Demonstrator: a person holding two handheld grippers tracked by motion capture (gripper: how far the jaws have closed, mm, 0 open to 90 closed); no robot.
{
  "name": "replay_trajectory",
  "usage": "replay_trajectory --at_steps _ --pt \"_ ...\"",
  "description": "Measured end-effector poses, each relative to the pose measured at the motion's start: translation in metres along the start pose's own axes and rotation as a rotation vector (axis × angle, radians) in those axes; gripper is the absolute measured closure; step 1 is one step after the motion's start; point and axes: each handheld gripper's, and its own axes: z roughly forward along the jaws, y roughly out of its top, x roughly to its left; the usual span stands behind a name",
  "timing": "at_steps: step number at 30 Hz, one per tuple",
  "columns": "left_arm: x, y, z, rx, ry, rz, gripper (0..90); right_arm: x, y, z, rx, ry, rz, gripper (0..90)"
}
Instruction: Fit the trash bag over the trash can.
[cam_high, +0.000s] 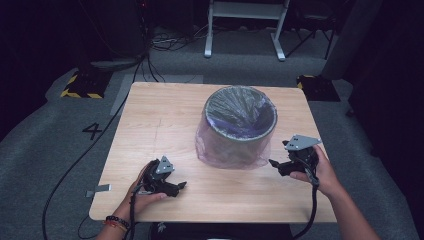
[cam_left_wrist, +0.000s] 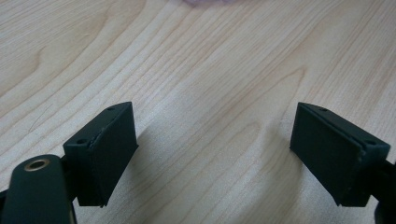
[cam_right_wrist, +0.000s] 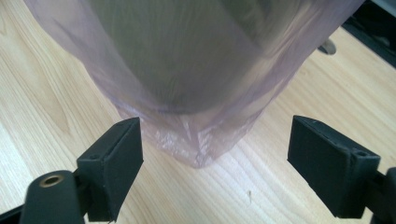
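Note:
A round grey bin (cam_high: 240, 120) stands right of the table's middle, lined with a thin purple plastic bag (cam_high: 215, 150) that is folded over the rim and hangs loose down the outside. My left gripper (cam_high: 181, 187) rests low over the wood at the near left, jaws wide open with bare tabletop between them (cam_left_wrist: 215, 140). My right gripper (cam_high: 274, 164) hovers just right of the bin's base, pointing at it, open. In the right gripper view the hanging bag (cam_right_wrist: 196, 93) is close ahead of the open gripper (cam_right_wrist: 215, 163), apart from both pads.
The wooden table (cam_high: 150, 115) has bare room at its left and near edge. Beyond it lie grey carpet, black cables (cam_high: 150, 65), a yellow-striped floor block (cam_high: 82, 85) and the white legs of a stand (cam_high: 245, 30).

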Motion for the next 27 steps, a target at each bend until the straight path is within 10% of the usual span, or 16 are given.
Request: replay_trajectory --at_steps 27 --pt "0.0 0.0 0.0 0.0 0.0 0.0 14.3 0.001 -0.049 0.015 0.103 -0.05 0.001 18.5"
